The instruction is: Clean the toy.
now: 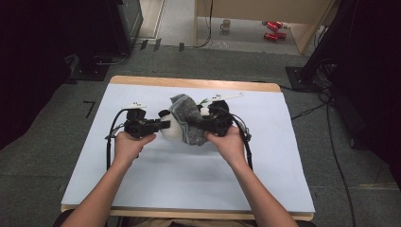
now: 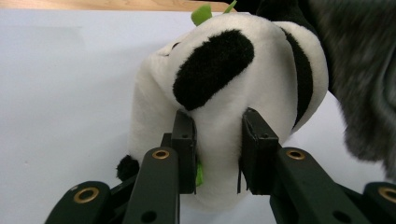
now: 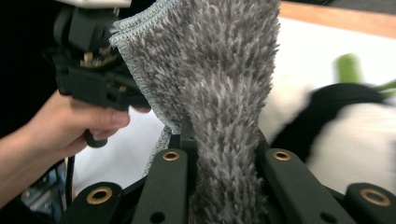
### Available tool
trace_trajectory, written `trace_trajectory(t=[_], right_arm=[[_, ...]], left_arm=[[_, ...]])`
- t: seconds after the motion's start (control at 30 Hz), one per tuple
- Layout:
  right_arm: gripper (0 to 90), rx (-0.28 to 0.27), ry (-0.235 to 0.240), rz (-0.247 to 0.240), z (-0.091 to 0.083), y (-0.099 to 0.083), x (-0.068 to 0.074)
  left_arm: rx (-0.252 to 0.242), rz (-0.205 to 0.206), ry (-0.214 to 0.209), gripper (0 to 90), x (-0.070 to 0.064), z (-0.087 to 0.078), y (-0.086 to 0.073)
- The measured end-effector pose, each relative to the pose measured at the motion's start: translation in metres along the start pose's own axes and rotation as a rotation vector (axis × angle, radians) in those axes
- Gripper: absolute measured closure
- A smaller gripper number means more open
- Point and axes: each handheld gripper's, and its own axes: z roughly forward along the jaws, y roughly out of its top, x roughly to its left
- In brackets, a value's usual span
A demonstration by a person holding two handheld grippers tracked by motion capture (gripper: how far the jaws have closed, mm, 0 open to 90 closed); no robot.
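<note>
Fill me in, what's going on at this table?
A person works two tools over a white table. The left hand-held gripper is pinched on a black-and-white panda plush toy, its jaws pressed into the white fur. The right hand-held gripper is clamped on a shaggy grey cloth, held up against the panda. In the high view the cloth lies draped over the toy's right side.

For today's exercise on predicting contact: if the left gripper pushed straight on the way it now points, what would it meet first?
The left gripper is already clamped on the panda plush, so it would press deeper into that; the grey cloth probably lies beyond.
</note>
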Motion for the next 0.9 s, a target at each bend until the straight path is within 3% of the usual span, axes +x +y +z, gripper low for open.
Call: trace_trajectory(t=[0.13, 0.27, 0.37, 0.47, 0.57, 0.9], right_arm=[[77.6, 0.035, 0.008, -0.007, 0.018, -0.008, 0.004], [77.3, 0.052, -0.011, -0.010, 0.026, -0.015, -0.004], [77.1, 0.062, -0.047, -0.030, 0.023, -0.015, -0.009], [77.2, 0.069, -0.084, -0.020, 0.017, -0.015, -0.018], [77.6, 0.060, -0.068, 0.023, 0.010, -0.016, -0.031], [78.0, 0.060, -0.071, 0.046, -0.007, -0.013, -0.047]], left_arm=[[0.000, 0.010, -0.002, 70.8, -0.003, 0.000, 0.000], [0.008, 0.008, 0.006, 70.7, 0.000, 0.000, -0.002], [0.007, -0.015, -0.002, 70.7, 0.005, 0.000, -0.002], [0.013, -0.034, -0.001, 70.6, 0.012, -0.001, -0.003], [0.013, -0.046, -0.007, 70.5, 0.015, -0.001, -0.003], [0.016, -0.061, -0.011, 70.5, 0.022, -0.001, -0.003]])
